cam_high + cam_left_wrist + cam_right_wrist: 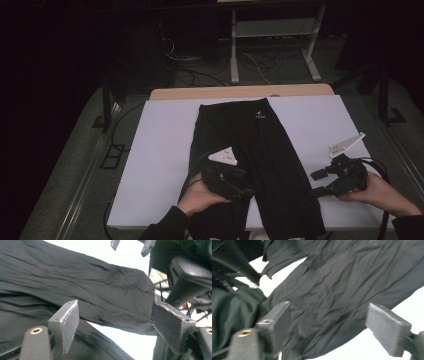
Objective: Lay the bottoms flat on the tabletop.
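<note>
Trousers [260,150], black and creased, lie flat along the white bench [160,150], waistband far. The high view shows their small white logo; the gripper views show wrinkled cloth beyond left tongs [112,322] and right tongs [327,327], both spread wide, holding nothing.

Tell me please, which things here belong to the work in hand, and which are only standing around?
Belong to the work:
black trousers
left gripper, jaws open
right gripper, jaws open
white table

Only standing around:
white frame on the floor behind
loose cables on the floor
</note>
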The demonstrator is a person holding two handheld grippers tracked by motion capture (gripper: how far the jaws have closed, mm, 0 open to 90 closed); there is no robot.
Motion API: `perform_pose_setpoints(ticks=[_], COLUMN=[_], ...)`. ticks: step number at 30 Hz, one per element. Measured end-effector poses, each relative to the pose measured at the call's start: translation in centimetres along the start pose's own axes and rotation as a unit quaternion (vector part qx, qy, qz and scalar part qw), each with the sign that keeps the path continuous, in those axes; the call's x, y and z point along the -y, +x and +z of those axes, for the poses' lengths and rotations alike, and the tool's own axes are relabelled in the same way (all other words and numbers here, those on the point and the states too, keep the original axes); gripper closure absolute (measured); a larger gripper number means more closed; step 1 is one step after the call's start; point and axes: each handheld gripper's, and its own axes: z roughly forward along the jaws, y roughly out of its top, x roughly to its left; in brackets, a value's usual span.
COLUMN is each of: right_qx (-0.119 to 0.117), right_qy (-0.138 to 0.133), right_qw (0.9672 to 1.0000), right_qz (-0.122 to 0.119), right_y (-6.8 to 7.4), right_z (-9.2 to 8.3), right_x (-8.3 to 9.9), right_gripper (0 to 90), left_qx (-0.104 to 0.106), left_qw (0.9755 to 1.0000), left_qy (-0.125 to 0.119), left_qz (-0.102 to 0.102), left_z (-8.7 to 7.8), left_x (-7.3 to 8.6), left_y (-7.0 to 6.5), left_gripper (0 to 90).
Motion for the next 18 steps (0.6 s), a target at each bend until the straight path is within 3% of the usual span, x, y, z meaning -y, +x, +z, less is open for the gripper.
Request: perform_pose_setpoints(ticks=[1,3,4,5,8,12,18], right_qx=[0.017,0.022,0.030,0.035,0.029,0.025,0.033], right_qy=[-0.005,-0.010,-0.021,-0.025,-0.037,-0.053,-0.064], right_qw=[0.9998,0.9997,0.9993,0.9991,0.9988,0.9982,0.9971], right_qz=[0.001,0.002,0.006,0.008,0.013,0.013,0.025], right_y=[-0.3,-0.5,-1.0,-1.2,-2.2,-3.1,-4.7], right_z=[0.0,0.0,0.1,0.1,0.1,0.2,0.5], right_x=[-0.8,-1.2,-2.0,-2.4,-3.5,-4.6,-6.5], right_gripper=[14.3,12.0,6.7,4.3,1.4,0.0,0.0], left_qx=[-0.006,-0.013,-0.026,-0.026,-0.049,-0.063,-0.089], left_qw=[1.0000,0.9998,0.9994,0.9994,0.9984,0.9973,0.9948], left_qy=[-0.007,-0.011,-0.015,-0.015,-0.016,-0.012,-0.015], left_qz=[-0.003,-0.010,-0.015,-0.015,-0.024,-0.035,-0.046], left_z=[-0.4,-1.3,-2.2,-2.2,-3.6,-4.3,-5.5], left_x=[-0.1,-0.2,-0.4,-0.4,-0.6,-0.7,-1.1], left_y=[0.4,1.3,2.1,2.1,3.8,4.9,7.0], left_gripper=[17.1,14.9,13.0,12.0,5.3,0.0,0.0])
